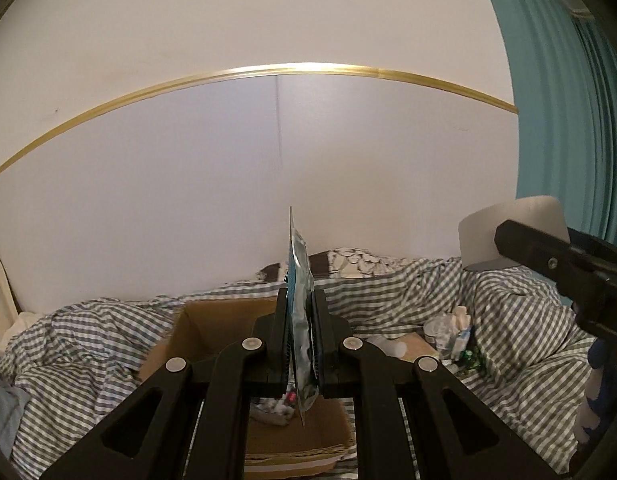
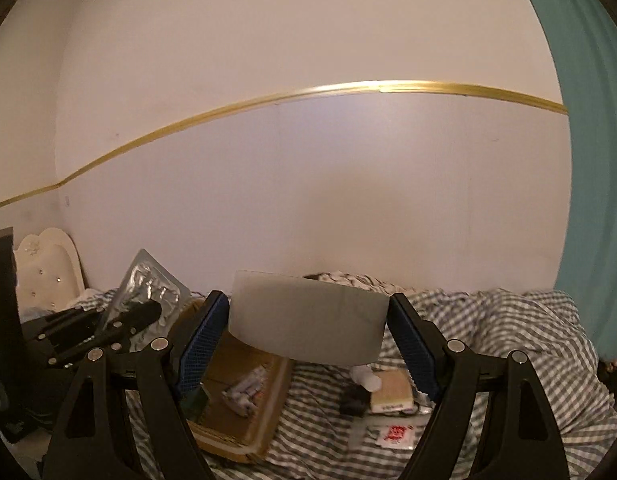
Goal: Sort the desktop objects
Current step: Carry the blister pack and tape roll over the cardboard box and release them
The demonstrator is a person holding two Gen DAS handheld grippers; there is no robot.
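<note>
My left gripper [image 1: 301, 292] is shut on a flat silver and blue foil packet [image 1: 298, 264], held upright and edge-on above an open cardboard box [image 1: 220, 332]. The right wrist view shows the same packet [image 2: 148, 280] at the left, above the box [image 2: 244, 420], which holds a few small items. My right gripper [image 2: 308, 312] has its blue pads [image 2: 204, 344] wide apart and pressed on both ends of a white paper roll [image 2: 308, 320], lifted above the bed. From the left wrist, that roll [image 1: 512, 236] sits at the right behind a black finger [image 1: 548, 260].
Grey and white checked bedding [image 2: 508, 340] covers the bed. Small items lie right of the box: a white bottle [image 2: 366, 378], a tan box [image 2: 390, 392] and a sachet with red print [image 2: 394, 434]. A teal curtain [image 2: 588, 160] hangs at right, and a white headboard [image 2: 48, 272] stands at left.
</note>
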